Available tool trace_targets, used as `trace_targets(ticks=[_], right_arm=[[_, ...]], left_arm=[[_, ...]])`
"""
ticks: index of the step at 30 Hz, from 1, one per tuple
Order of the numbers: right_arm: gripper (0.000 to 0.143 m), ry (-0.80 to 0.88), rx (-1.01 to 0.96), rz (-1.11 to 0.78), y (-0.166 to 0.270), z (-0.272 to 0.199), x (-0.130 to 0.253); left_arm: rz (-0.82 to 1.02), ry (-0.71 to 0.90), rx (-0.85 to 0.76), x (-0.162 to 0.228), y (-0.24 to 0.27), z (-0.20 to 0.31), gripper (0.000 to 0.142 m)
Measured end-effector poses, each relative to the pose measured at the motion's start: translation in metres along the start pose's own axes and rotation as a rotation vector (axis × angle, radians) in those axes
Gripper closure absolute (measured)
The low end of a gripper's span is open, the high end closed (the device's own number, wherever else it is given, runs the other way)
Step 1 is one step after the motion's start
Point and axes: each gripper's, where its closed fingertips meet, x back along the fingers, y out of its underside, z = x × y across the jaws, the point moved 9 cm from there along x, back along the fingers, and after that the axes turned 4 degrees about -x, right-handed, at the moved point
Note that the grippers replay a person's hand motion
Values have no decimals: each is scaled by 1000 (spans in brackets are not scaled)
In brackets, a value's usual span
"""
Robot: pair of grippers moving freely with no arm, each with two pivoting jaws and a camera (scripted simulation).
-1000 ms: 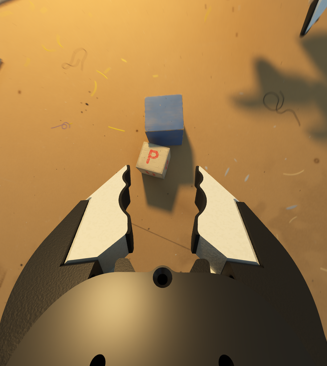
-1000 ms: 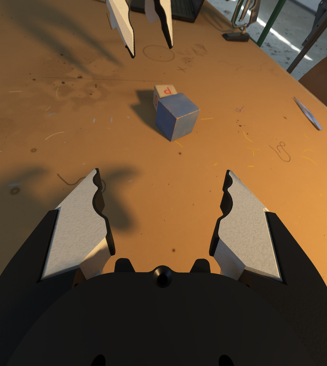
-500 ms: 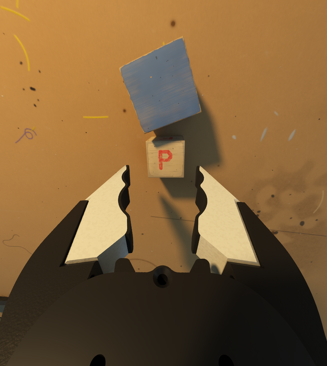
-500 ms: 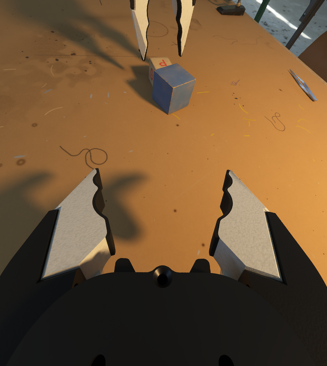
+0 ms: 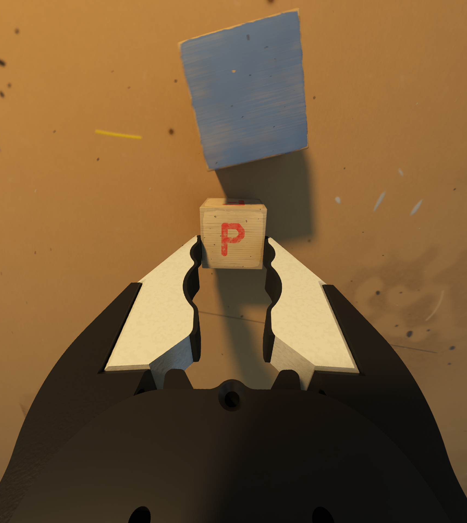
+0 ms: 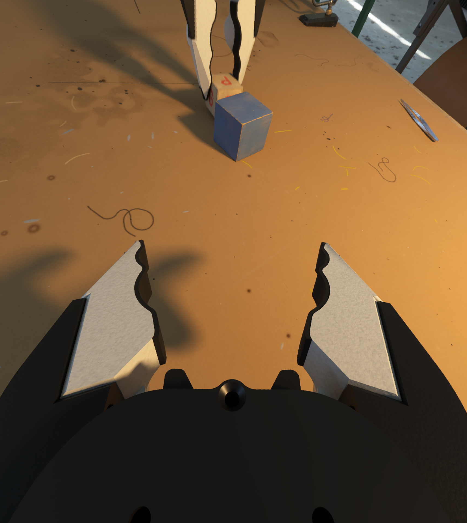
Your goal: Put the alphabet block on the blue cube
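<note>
The alphabet block (image 5: 232, 235) is a small pale wooden cube with red letters on its faces. My left gripper (image 5: 232, 240) points down and is shut on it, one fingertip against each side. The blue cube (image 5: 246, 87) stands on the table just beyond it, larger and turned a little. In the right wrist view the left gripper's fingers (image 6: 202, 56) come down from above onto the block (image 6: 225, 85), which sits right behind the blue cube (image 6: 240, 124). I cannot tell whether the block is off the table. My right gripper (image 6: 231, 242) is open and empty, well short of both.
The orange-brown table (image 6: 255, 212) bears scribbles and specks. Its right edge runs diagonally, with a flat metal blade (image 6: 419, 120) lying near it. A black clamp base (image 6: 318, 19) stands at the far edge and a brown chair (image 6: 458, 65) is beyond.
My left gripper came down over the alphabet block and shut on it. The right gripper stayed open and shifted only slightly.
</note>
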Motion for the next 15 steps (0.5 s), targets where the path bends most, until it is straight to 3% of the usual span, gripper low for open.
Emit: trace_targets(ticks=[9, 15], right_arm=[[27, 0, -31, -17, 6, -1, 3], [29, 2, -45, -29, 11, -3, 5]], left_arm=[[79, -47, 249, 59, -19, 7, 99], [107, -58, 333, 69, -55, 14, 99]])
